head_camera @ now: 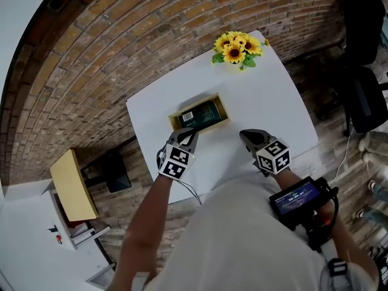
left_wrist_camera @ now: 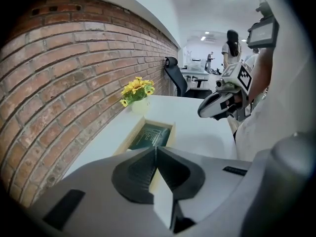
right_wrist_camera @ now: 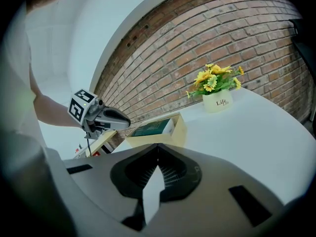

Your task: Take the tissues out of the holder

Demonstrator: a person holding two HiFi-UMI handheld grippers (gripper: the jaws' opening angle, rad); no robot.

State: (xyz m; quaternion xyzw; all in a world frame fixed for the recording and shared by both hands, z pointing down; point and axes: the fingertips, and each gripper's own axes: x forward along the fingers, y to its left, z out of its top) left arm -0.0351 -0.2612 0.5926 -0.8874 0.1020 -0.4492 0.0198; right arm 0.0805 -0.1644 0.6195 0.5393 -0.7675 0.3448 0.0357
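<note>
Dark tissue pack [head_camera: 200, 115] lies snug in wooden holder [head_camera: 213, 126] on white worktop [head_camera: 273, 96]. Left claw [head_camera: 191, 132] clenched, empty, just beside holder's near rim; right claw [head_camera: 244, 134] clenched, empty, apart. Risk: tight fit drags holder up w/ pack, or shoves it twd nearby left edge. Open room to the right; sunflower pot [head_camera: 237, 48] well back

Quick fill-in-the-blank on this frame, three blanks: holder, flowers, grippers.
The wooden holder on the white table contains a dark ____ tissue pack.
The flowers stand at the table edge next to the ____ wall.
Both the left gripper and the right gripper have jaws that are ____, holding nothing.
Missing words: green; brick; shut.
</note>
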